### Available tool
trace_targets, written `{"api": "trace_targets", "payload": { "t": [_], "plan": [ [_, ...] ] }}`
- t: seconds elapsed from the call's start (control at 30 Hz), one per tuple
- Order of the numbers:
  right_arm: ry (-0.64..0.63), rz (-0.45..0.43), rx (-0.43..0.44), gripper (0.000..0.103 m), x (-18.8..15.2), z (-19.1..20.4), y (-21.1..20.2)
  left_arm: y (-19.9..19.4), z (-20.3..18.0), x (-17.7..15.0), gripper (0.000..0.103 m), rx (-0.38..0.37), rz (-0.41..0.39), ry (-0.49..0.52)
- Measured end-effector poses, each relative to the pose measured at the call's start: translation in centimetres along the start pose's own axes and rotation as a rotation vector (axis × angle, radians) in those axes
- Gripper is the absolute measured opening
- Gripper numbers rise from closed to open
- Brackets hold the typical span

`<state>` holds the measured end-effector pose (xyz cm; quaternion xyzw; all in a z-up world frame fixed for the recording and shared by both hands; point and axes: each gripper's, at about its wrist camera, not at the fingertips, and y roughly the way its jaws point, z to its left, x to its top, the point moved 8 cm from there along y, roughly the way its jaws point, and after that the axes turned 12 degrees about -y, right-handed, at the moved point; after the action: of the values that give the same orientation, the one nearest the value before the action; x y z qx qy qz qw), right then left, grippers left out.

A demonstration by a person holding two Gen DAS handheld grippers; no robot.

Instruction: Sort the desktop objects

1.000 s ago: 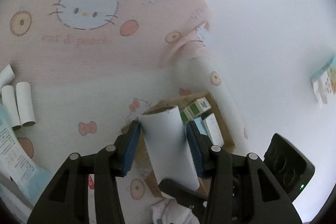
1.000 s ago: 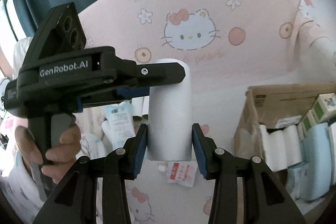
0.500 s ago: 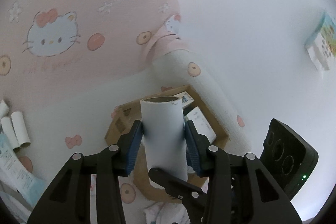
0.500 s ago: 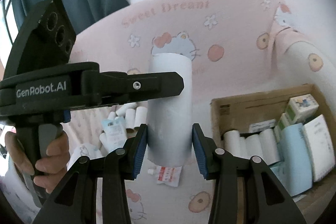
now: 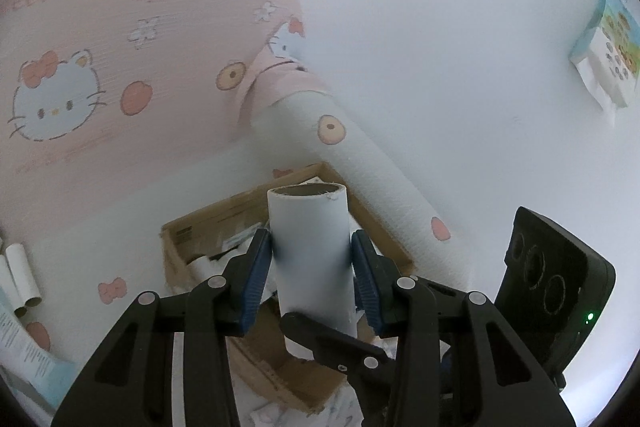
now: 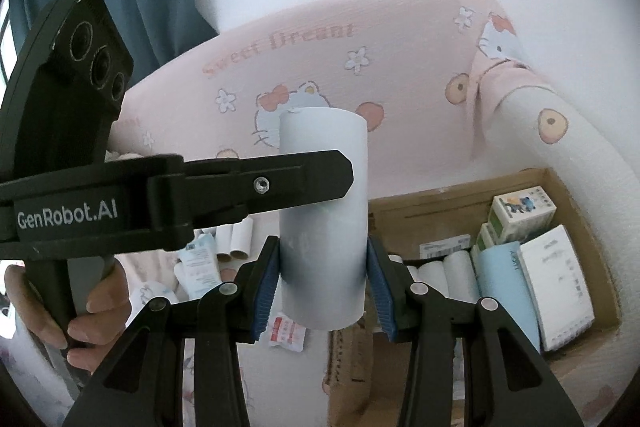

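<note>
I have one white cardboard tube (image 6: 323,223) clamped in both grippers at once: the right gripper (image 6: 323,279) pinches its lower part between its blue pads, jaws partly closed on it, and the left gripper (image 5: 311,273) grips the same tube across the middle, also part-way closed with pads against its sides. In the right view the left gripper's finger (image 6: 264,183) crosses the tube from the left of the frame, so I read this as a shared grip to keep the light, hollow tube upright while it travels. The tube sits at centre frame in both views, lifted clear of the bed. Below and right lies the open cardboard box (image 6: 452,205), already holding a row of tubes (image 6: 444,267) and several packets (image 6: 552,283), which looks like the destination. Its near rim is the edge to clear; open room inside seems to be at the left end. More loose tubes (image 6: 236,237) wait at middle left.
</note>
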<state>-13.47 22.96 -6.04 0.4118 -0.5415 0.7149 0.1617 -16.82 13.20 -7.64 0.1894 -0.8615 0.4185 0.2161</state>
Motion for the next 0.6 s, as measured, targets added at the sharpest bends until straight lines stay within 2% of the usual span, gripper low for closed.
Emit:
{"api": "trace_targets", "payload": {
  "t": [0.23,0.43,0.6],
  "plan": [
    [0.024,0.039,-0.003,0.04,-0.3,-3.5,-0.2,3.3,-1.9,0.5,0.045,0.014,0.07,0.018],
    [0.074,0.123,0.029,0.04,-1.8,-6.9,1.4,7.5,-2.6,-0.1,0.045,0.08,0.157,0.076],
    [0.039,0.181,-0.008,0.04,-3.2,-8.4,2.8,10.3,-2.3,-1.1,0.045,0.141,0.24,0.122]
  ]
}}
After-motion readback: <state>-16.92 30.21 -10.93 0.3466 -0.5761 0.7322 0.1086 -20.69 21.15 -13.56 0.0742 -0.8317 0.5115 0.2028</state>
